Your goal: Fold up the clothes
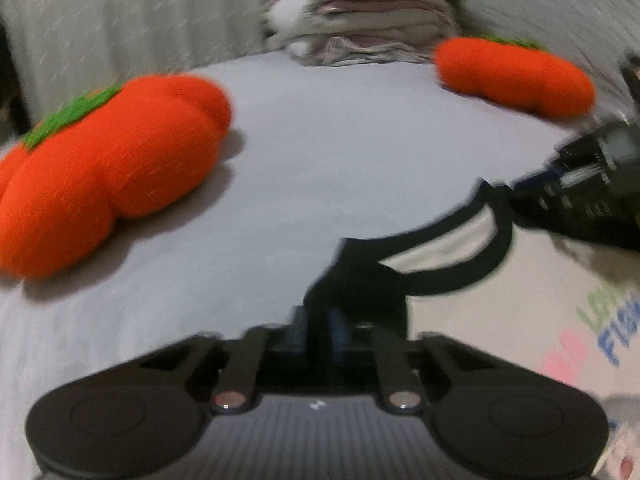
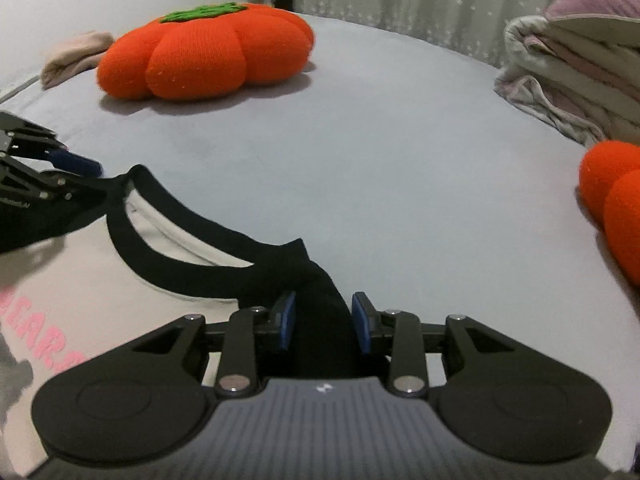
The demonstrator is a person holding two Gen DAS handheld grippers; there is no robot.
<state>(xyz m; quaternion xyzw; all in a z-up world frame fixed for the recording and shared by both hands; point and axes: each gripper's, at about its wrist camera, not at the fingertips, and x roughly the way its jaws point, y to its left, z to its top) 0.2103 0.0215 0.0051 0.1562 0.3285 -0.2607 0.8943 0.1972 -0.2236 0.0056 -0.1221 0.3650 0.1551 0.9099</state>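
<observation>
A cream T-shirt [image 1: 500, 300] with a black collar, black shoulders and coloured lettering lies flat on the grey bed sheet [image 1: 320, 140]. My left gripper [image 1: 320, 330] is shut on the black shoulder fabric at the left end of the collar. In the right wrist view the T-shirt [image 2: 100, 280] spreads to the lower left, and my right gripper [image 2: 324, 320] has a bunch of black shoulder fabric pressed between its blue pads. Each gripper shows in the other's view: the right gripper [image 1: 516, 188] at the collar's far end, the left gripper [image 2: 90, 178] likewise.
Two orange pumpkin cushions [image 1: 112, 160] [image 1: 516, 76] lie on the bed beyond the shirt. A stack of folded clothes [image 2: 572, 76] sits at the far edge before a pale curtain. A beige bundle [image 2: 76, 56] lies far left. Bare sheet [image 2: 400, 160] stretches between the cushions.
</observation>
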